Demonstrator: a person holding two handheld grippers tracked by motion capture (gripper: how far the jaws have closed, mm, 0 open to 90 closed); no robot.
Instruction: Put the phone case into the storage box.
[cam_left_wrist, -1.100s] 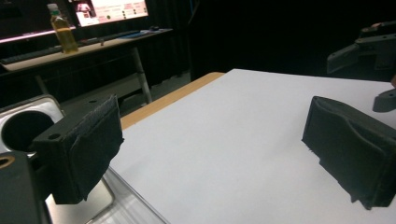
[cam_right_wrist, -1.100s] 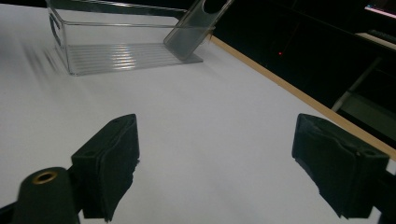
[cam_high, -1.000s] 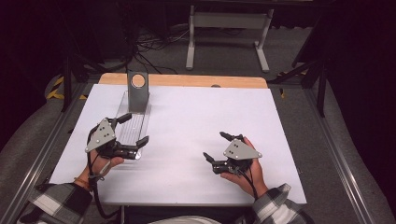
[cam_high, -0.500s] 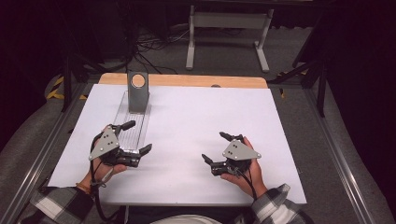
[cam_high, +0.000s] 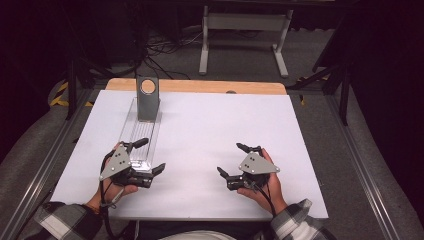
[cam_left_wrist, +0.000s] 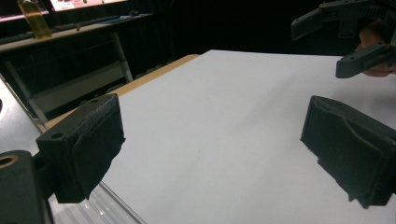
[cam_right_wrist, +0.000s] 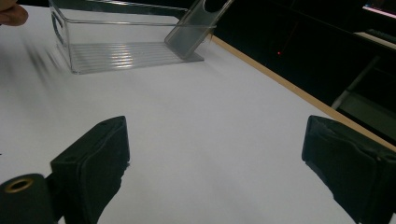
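My left gripper (cam_high: 150, 156) is open at the near end of a long clear plastic tray (cam_high: 142, 131) on the left of the white table. One of its jaws lies over the tray's near part. In the left gripper view the gripper (cam_left_wrist: 215, 140) holds nothing, and a ribbed bit of the clear tray (cam_left_wrist: 109, 210) shows at the bottom left. My right gripper (cam_high: 233, 160) is open over bare table at the near right. The right gripper view has its wide-set jaws around empty table, with the clear tray (cam_right_wrist: 116, 53) farther off.
A grey stand (cam_high: 148, 97) with a round hole rises at the tray's far end, also the grey stand (cam_right_wrist: 196, 28). The white table (cam_high: 220, 120) has a wooden strip (cam_high: 200, 86) along its far edge. Metal rails run along both sides. Beyond is a dark floor with a white frame.
My left gripper has come nearer to the person's side and slightly right, along the tray's near end. The right gripper has barely moved.
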